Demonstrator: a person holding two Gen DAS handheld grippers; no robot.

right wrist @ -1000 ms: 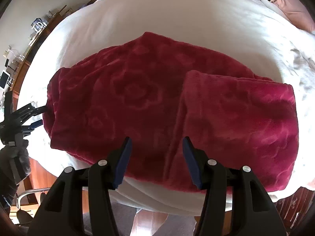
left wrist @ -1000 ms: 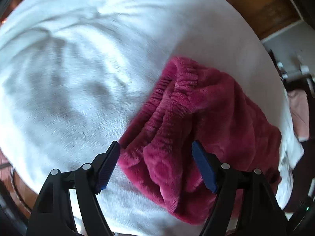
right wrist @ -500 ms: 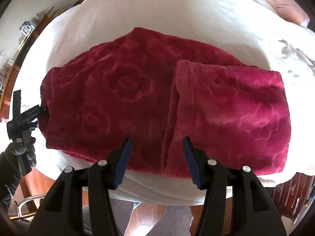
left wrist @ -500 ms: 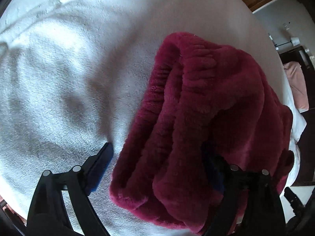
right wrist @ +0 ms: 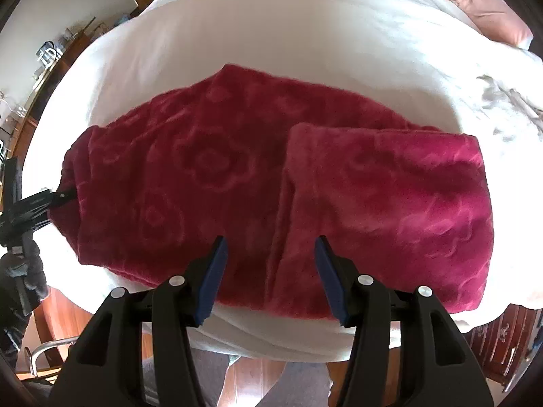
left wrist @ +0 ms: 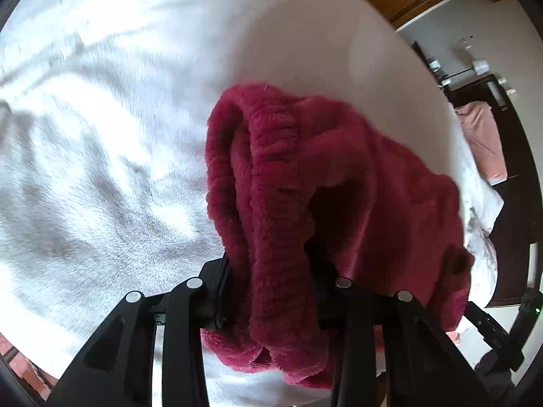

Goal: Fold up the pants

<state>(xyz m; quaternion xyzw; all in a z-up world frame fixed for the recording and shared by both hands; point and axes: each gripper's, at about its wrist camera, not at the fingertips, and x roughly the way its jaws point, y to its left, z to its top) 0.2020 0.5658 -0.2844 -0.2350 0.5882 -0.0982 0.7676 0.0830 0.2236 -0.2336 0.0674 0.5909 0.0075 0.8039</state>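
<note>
In the left wrist view, the left gripper [left wrist: 271,291] is pinching the ribbed elastic waistband [left wrist: 268,183] of the crimson fleece pants [left wrist: 373,186], the bunched band rising out from between the pressed-in jaws. The bite looks thick — several plush layers at once — so one layer could slide out under a pull, and the fold would then come over lopsided. To the gripper's left the white blanket [left wrist: 101,169] spreads wide and bare, which gives room to swing that way; to its right, the bed's edge and dark furniture [left wrist: 502,101] lie close behind the fabric.

In the right wrist view, the right gripper [right wrist: 268,271] hovers spread wide and holding nothing, above the near edge of the pants, which lie across the blanket-covered bed [right wrist: 271,34]. The leg end [right wrist: 390,203] is already folded back over the middle. The left gripper [right wrist: 51,200] shows at the far left, at the waistband end. The garment sits close to the bed's near edge, with floor [right wrist: 258,380] directly below — a hasty drag toward the person could tip the heavy fleece over it. There is ample bare blanket beyond the pants, and a pink pillow [right wrist: 488,10] lies well apart at the far corner.
</note>
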